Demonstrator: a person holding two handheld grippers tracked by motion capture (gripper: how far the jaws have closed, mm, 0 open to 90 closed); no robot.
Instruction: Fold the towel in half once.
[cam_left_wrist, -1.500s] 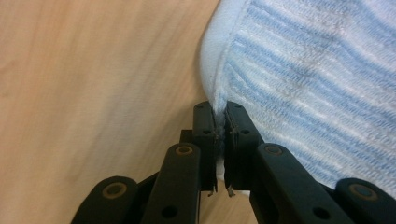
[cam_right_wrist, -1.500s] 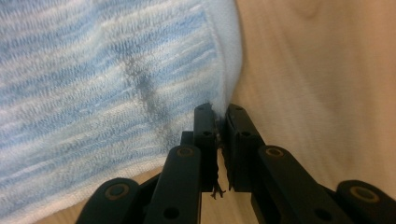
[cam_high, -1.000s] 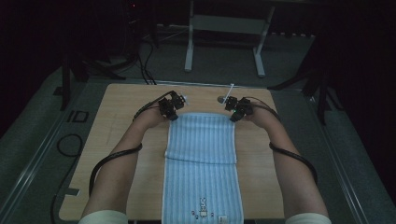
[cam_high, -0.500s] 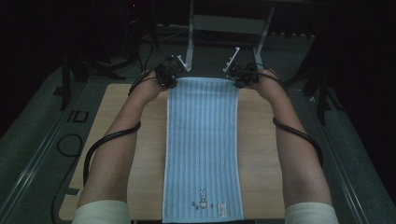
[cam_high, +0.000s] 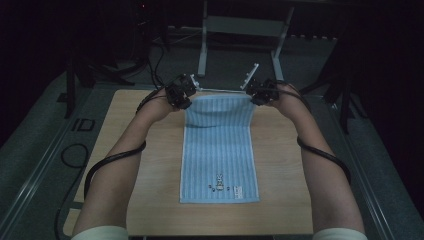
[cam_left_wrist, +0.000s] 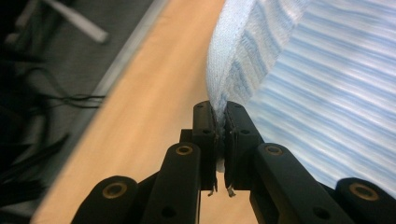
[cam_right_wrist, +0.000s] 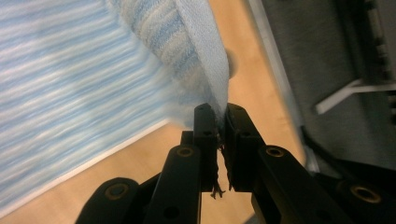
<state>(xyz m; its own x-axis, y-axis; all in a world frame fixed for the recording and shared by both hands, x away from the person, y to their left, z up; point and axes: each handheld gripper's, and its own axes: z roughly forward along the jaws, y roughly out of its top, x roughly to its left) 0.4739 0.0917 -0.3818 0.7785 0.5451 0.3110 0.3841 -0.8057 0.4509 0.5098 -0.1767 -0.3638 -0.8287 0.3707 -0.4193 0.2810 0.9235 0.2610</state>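
Wooden table (cam_high: 150, 165) at centre of the high view, dark floor all round. Blue striped towel (cam_high: 220, 150) now spread lengthwise down the middle, running from 12 o'clock to 6 o'clock. A second ago doubled on itself with its far edge short of the table's end; since then drawn out away from the person, and now pulled back a little so the whole length lies on the wood. Unfolding looks all but done; only the two far corners left to set down.

Left gripper (cam_high: 179, 95) at about 11 o'clock, jaws pressed together on the towel's far left corner, cloth rising from between them in the left gripper view (cam_left_wrist: 219, 119). Right gripper (cam_high: 261, 93) at about 1 o'clock, likewise pinching the far right corner (cam_right_wrist: 218, 116).

Small rabbit motif (cam_high: 219, 180) and a pale label (cam_high: 237, 190) near the towel's 6 o'clock edge; print too small to read. Letters "ID" (cam_high: 82, 124) on the floor at 9 o'clock.
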